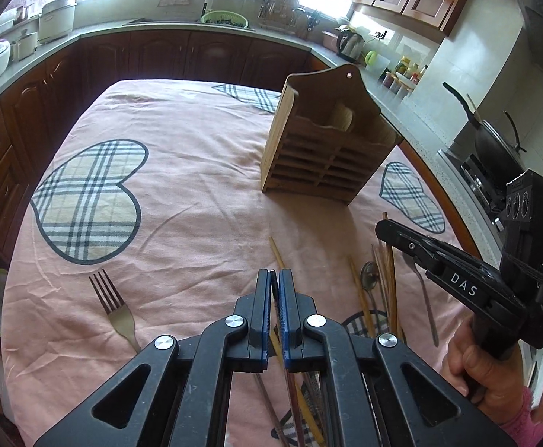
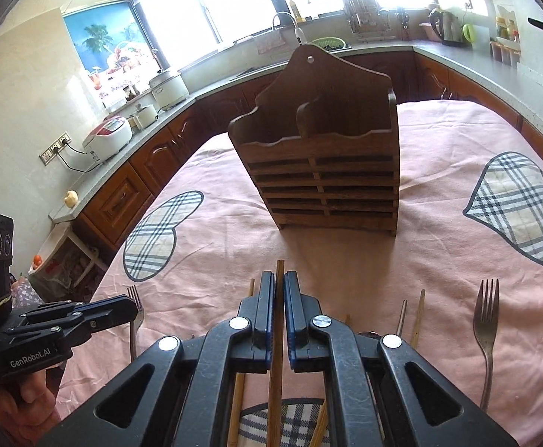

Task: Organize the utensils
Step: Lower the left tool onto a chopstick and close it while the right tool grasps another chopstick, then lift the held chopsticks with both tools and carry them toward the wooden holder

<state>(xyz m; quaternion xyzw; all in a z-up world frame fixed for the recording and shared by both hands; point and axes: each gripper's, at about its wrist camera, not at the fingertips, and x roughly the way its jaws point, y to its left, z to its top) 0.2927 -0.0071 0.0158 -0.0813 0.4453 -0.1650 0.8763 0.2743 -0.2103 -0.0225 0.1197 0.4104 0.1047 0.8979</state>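
A wooden utensil holder (image 1: 323, 138) with two top compartments stands upright on the pink tablecloth (image 1: 197, 186); it also shows in the right wrist view (image 2: 323, 164). My right gripper (image 2: 279, 283) is shut on a wooden chopstick (image 2: 279, 272), held low over the cloth in front of the holder. My left gripper (image 1: 275, 277) is shut and empty, above loose chopsticks (image 1: 360, 290) and a spoon (image 1: 370, 273). One fork (image 1: 113, 305) lies left of it. Another fork (image 2: 487, 320) lies right of my right gripper. More chopsticks (image 2: 418, 316) lie on the cloth.
Dark wood cabinets and a grey counter (image 1: 182, 26) wrap around the table. A rice cooker (image 2: 107, 139), pots (image 2: 169, 87), a sink with a green colander (image 1: 224, 18), a kettle (image 1: 349, 43) and a wok on the stove (image 1: 494, 145) stand there.
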